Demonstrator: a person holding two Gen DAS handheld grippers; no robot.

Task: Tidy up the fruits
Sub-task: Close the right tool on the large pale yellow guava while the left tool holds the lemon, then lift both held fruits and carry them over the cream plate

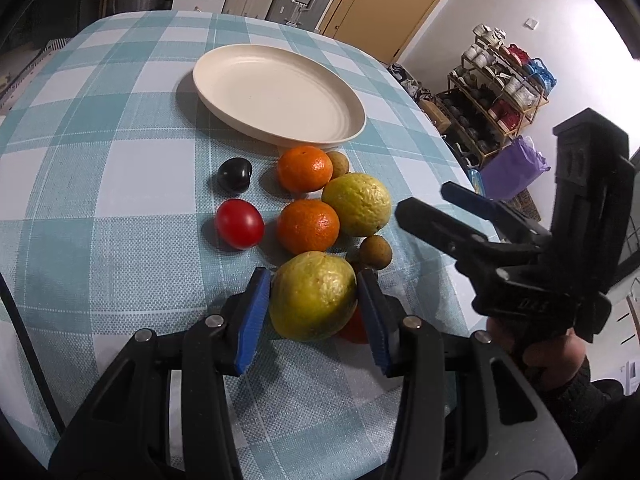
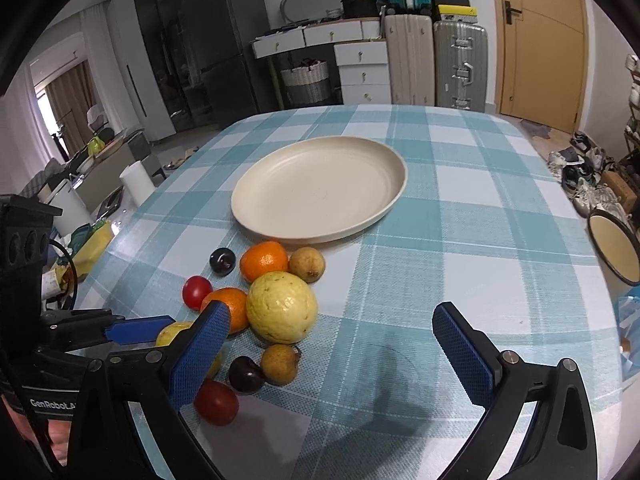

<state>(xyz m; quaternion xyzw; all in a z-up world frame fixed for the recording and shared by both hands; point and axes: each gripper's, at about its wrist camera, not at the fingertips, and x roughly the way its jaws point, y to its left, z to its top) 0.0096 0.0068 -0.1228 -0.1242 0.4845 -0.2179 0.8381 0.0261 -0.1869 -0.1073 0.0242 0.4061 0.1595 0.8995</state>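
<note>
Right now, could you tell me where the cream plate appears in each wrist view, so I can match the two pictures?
Left wrist view: the cream plate lies upper centre, beyond the fruit, nothing on it.
Right wrist view: the cream plate sits at centre, again just past the fruit, nothing on it.
Shared landmark: the orange nearest the plate's near rim, with a dark plum to its left.

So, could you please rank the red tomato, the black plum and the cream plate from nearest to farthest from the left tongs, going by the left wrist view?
1. Red tomato, just ahead and left of the left tongs.
2. Black plum, directly beyond the tomato.
3. Cream plate, farthest back, past all the fruit.
</note>
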